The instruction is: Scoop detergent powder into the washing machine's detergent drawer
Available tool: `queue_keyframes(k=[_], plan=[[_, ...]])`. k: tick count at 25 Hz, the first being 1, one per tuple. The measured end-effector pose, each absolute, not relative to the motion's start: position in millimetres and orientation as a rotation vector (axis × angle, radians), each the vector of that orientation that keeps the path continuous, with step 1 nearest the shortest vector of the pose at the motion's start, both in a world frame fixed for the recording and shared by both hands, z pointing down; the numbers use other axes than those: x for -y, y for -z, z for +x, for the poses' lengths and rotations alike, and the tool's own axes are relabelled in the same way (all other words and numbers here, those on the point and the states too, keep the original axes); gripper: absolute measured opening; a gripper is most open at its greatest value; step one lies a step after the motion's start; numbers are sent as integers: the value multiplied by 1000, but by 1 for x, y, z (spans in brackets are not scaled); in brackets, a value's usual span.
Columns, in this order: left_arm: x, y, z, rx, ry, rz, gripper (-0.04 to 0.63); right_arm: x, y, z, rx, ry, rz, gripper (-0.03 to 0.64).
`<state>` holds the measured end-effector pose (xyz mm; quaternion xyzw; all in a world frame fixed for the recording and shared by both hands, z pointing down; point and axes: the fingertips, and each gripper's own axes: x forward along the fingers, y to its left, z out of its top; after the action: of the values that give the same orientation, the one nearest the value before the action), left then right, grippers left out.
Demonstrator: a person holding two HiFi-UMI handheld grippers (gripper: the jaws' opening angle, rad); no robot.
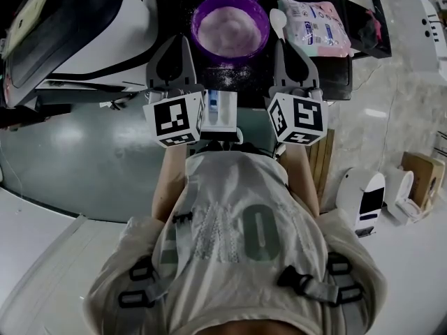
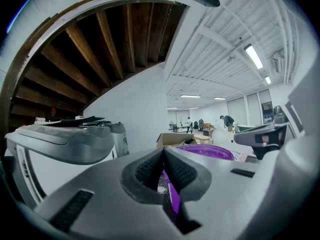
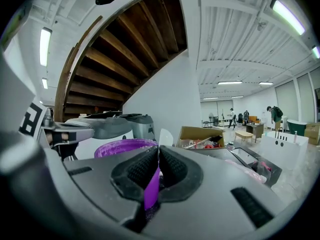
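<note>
Left gripper [image 2: 164,153] was seen clenched, empty; right gripper [image 3: 158,153] was clamped on scoop [image 1: 277,19] handle. Scoop judged light, stiff, prob. slippery; best kept level w/ powder [image 1: 229,26].

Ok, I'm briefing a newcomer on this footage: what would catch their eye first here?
Most striking is the round purple plastic bowl full of pale powder, top centre of the head view. Just below it, the left gripper and right gripper sit side by side, jaws shut, the right on a white plastic spoon beside the bowl.
</note>
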<state>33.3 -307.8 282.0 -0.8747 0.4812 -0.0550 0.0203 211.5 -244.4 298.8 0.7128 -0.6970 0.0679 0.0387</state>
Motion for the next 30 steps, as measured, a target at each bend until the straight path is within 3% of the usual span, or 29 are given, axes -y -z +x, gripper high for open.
queue_keyframes(k=[17,30], plan=[[312,-292,19,-1541,133,-2745,21,295,-281,183,2070,100,1450,11],[309,-303,0,-1595,149,-2703,21,317,-322,163,1920,149,987,11]])
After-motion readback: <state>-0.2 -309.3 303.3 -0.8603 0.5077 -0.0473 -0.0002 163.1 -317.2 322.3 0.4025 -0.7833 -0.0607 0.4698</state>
